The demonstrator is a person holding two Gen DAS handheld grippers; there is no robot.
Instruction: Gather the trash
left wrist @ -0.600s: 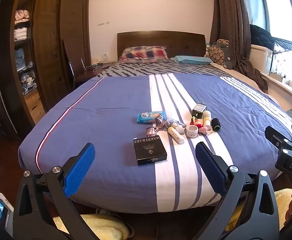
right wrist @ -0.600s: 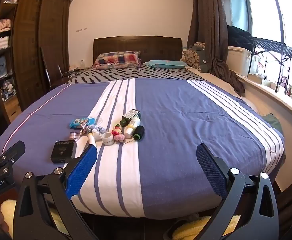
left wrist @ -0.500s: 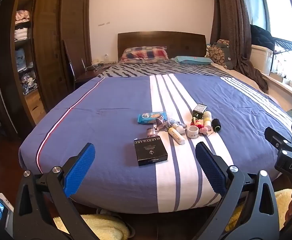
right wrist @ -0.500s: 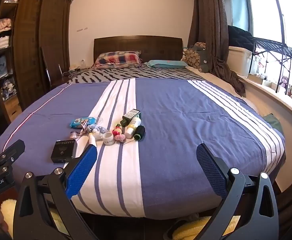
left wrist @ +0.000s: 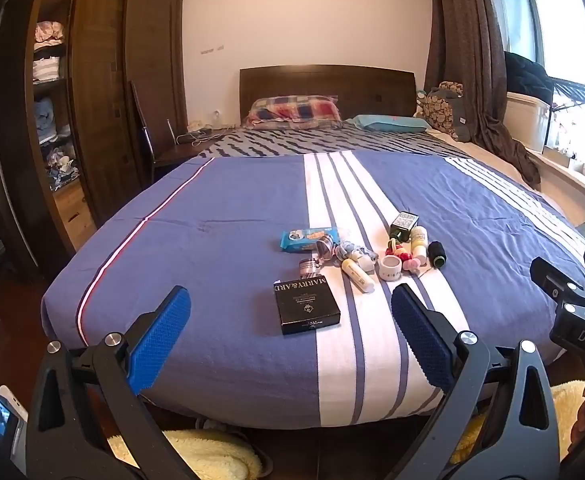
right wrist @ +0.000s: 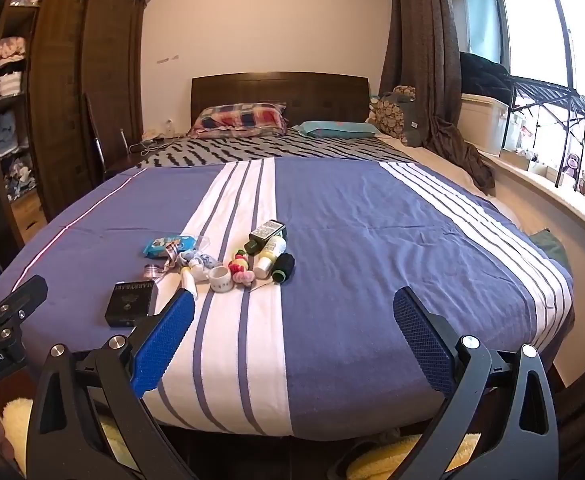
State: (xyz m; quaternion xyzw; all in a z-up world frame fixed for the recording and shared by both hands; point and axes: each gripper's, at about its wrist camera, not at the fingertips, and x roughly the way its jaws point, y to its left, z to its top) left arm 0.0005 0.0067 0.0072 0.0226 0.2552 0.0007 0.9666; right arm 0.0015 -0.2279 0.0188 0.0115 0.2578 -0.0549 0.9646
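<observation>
Hardly anything has shifted since a moment ago; both views have crept slightly nearer the bed [left wrist: 220,240]. Left gripper [left wrist: 290,344] and right gripper [right wrist: 292,344] hang empty, jaws wide apart. The trash sits mid-bed: blue wrapper [left wrist: 308,237], light and crinkly, best pinched at an edge; black box [left wrist: 306,304] near, stiff, shut, contents unseen.

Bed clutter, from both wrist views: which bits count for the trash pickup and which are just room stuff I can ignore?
Likely for the job, all in one cluster on the bed:
black box
blue wrapper
dark green bottle
cream tube
black thread spool
small white cup

Just lying about:
plaid pillow
teal pillow
curtain
wardrobe

Both grippers are open, holding nothing.
</observation>
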